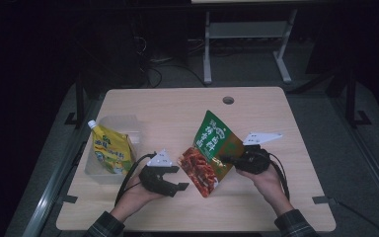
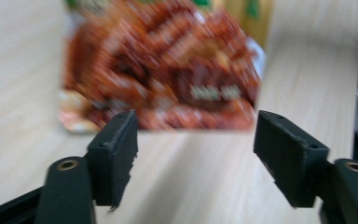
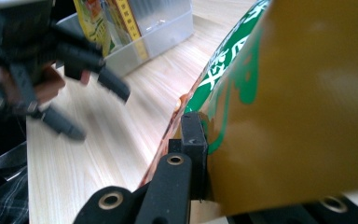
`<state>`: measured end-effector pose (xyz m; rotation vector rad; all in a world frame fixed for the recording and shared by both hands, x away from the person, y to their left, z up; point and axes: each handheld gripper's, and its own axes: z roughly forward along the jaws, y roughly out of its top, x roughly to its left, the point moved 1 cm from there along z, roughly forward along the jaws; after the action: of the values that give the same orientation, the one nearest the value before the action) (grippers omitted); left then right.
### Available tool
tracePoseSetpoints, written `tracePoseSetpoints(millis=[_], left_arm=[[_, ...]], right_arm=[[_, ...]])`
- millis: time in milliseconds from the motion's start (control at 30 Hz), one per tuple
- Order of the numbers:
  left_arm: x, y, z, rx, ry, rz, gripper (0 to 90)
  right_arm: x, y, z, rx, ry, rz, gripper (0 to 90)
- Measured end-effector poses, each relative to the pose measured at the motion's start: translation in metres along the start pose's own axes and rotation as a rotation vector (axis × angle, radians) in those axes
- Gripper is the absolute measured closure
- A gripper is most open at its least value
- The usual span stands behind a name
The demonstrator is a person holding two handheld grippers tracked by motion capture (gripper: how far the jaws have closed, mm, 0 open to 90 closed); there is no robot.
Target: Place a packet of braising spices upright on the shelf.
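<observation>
High view: a light wooden table (image 1: 271, 118) with a round cable hole (image 1: 228, 100) near its far edge. At centre-right, a flat glossy food pouch (image 1: 211, 153), green at its far top with white lettering, ochre along its right side and printed with a red-brown dish over its near half, stood tilted on one near corner, clear of the table elsewhere. The right gripper (image 1: 232, 160), held in the person's right hand (image 1: 266, 181), was clamped on the pouch's right edge. The left gripper (image 1: 176, 177), held in the left hand (image 1: 137, 193), lay just left of the pouch with its jaws spread wide and nothing between them. At the left edge of the table stood a clear plastic bin (image 1: 128, 123) containing a yellow spouted pouch with a white cap (image 1: 109, 148).

Left gripper view: both black jaws stood far apart; beyond them the pouch's red-brown printed face (image 2: 163, 70) appeared blurred, its lower edge near the jaw tips but not between them.

Right gripper view: the pouch's ochre back panel (image 3: 307, 102) and green band lay pressed against a black jaw; the left gripper (image 3: 81, 93), blurred, and the clear bin (image 3: 163, 28) lay farther off.
</observation>
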<state>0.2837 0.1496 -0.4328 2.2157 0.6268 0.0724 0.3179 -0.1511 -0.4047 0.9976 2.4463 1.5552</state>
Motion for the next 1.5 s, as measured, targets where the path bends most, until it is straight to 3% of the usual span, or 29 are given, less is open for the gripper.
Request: tracePoseSetpoints(millis=[233, 367, 567, 867, 1100, 1500], left_arm=[[-0.008, -0.013, 0.001, 0.016, -0.050, 0.008, 24.4], [-0.012, -0.017, 0.004, 0.034, -0.065, 0.032, 21.7], [-0.014, -0.018, 0.010, 0.034, -0.077, 0.055, 19.3], [-0.015, -0.014, 0.023, 0.066, -0.089, 0.094, 18.2], [-0.016, -0.018, 0.023, 0.055, -0.103, 0.066, 18.2], [-0.015, -0.017, 0.022, 0.065, -0.099, 0.079, 18.3]], right_arm=[[0.004, 0.025, 0.007, -0.014, 0.018, -0.038, 89.5], [0.007, 0.037, 0.016, -0.010, 0.033, -0.053, 89.6], [0.008, 0.057, 0.031, 0.004, 0.030, -0.063, 89.6], [0.007, 0.094, 0.053, 0.016, 0.084, -0.072, 89.6], [0.014, 0.120, 0.071, 0.011, 0.100, -0.111, 89.6], [0.026, 0.162, 0.103, 0.009, 0.126, -0.153, 89.6]])
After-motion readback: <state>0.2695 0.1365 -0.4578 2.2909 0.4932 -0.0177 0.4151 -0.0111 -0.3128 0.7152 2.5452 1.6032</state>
